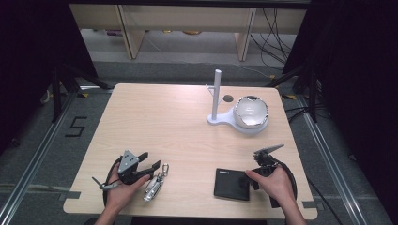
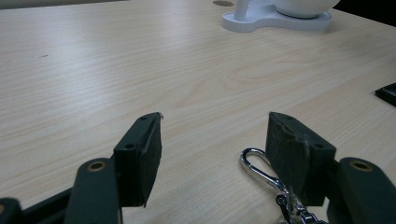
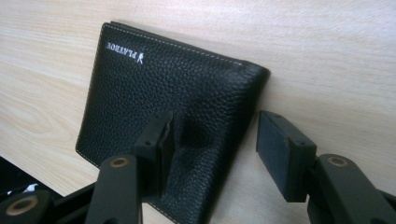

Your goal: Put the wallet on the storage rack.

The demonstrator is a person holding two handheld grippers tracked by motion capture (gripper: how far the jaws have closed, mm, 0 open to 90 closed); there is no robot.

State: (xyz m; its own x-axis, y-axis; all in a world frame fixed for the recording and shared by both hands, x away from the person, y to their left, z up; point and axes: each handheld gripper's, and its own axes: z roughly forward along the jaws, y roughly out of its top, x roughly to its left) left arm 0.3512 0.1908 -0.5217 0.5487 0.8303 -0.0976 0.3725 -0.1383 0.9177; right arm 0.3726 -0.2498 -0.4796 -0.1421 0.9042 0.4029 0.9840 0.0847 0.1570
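1. Left gripper (image 1: 151,167): jaws wide apart, empty, near the tabletop's front-left corner; keychain carabiner (image 2: 258,164) lies just beside its right jaw.
2. Right gripper (image 3: 212,142): jaws spread, straddling the black leather wallet (image 1: 232,183) edge at the front edge. Risk: pads skid on flat leather, pushing the wallet off.
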